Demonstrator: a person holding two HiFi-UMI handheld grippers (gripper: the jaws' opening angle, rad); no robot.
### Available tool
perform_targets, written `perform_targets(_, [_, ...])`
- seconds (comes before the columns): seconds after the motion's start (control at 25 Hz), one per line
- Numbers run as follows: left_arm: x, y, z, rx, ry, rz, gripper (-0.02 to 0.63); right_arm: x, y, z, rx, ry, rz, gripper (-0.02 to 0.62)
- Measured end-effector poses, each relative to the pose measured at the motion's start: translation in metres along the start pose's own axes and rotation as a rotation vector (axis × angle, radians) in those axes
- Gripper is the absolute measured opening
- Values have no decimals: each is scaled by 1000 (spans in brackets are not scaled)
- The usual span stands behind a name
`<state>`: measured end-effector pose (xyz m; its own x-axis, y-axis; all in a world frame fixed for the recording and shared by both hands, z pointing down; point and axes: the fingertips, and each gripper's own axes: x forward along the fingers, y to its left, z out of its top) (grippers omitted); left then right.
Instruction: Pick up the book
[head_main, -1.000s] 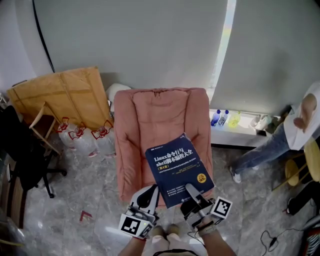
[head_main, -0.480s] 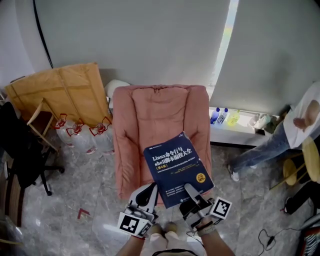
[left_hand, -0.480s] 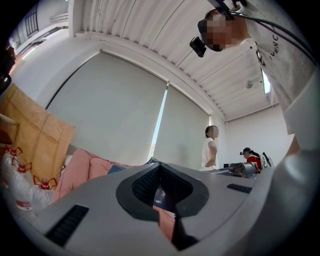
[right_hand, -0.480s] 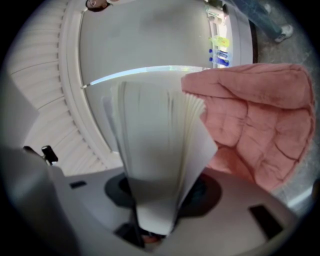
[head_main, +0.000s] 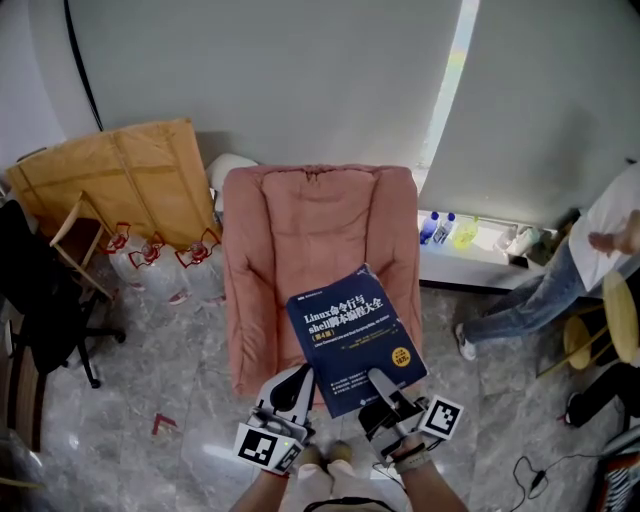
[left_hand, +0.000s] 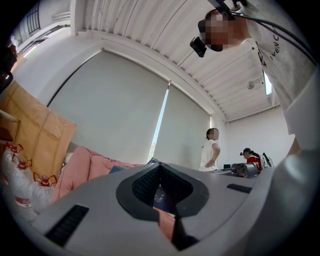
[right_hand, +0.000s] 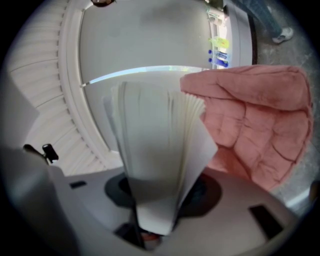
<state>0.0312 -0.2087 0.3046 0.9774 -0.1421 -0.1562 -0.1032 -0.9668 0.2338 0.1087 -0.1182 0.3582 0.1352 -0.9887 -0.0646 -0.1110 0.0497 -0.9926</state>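
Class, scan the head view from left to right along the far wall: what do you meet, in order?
Cardboard sheet → pink armchair → bottles → person.

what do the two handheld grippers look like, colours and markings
The left claw and right claw match: pale grey moulded shells with ribbed black pads set in a dark oval recess. Each carries a white cube bearing black square markers. No sleeve shows on the forearms, and no cable is visible on either.
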Motion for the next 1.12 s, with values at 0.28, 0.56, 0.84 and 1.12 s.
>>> perform_targets(0.28, [3, -1, -3, -1, -1, 0, 15, 0, -1, 2, -21, 8, 7, 178])
perform_targets(0.56, [4, 0, -4, -4, 3, 5, 15, 0, -7, 3, -2, 2, -1, 178])
perform_targets(0.84, [5, 5, -4, -10, 11, 11, 15, 2, -12, 4, 9, -2, -16, 178])
perform_targets(1.12, [6, 4, -6, -15, 19, 7, 15, 1, -14, 4, 16, -8, -23, 178])
